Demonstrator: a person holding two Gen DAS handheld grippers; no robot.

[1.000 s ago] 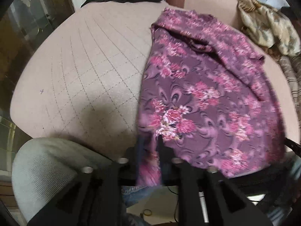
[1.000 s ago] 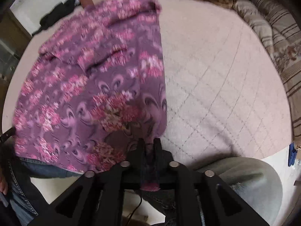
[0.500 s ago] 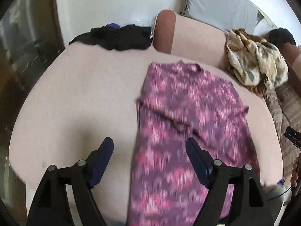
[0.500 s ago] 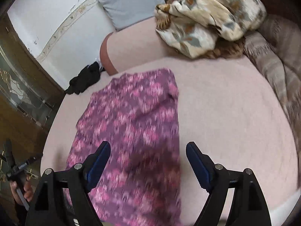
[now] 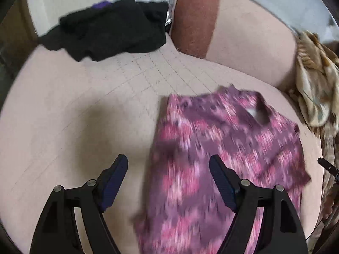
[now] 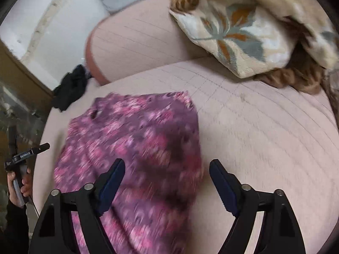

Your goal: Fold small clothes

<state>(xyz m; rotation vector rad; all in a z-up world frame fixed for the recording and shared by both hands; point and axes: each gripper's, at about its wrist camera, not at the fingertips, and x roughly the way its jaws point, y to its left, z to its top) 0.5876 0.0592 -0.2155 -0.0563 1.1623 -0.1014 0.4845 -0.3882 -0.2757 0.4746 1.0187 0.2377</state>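
Both claws, left claw [image 5: 168, 182] and right claw [image 6: 165, 183], gape wide and empty above the purple floral top [image 5: 222, 160]. It looks thin, limp and light; pinch its near hem corners.

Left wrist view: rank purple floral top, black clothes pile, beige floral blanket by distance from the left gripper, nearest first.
From the open left gripper:
1. Purple floral top, lying between and just beyond the fingers, to the right.
2. Black clothes pile, far left on the bed.
3. Beige floral blanket, far right edge.
2 and 3 are close; the ranking is tentative.

Home bedroom: quilted pink bed [image 5: 84, 127], floral blanket [image 6: 243, 31], strewn black clothes [image 5: 110, 33].
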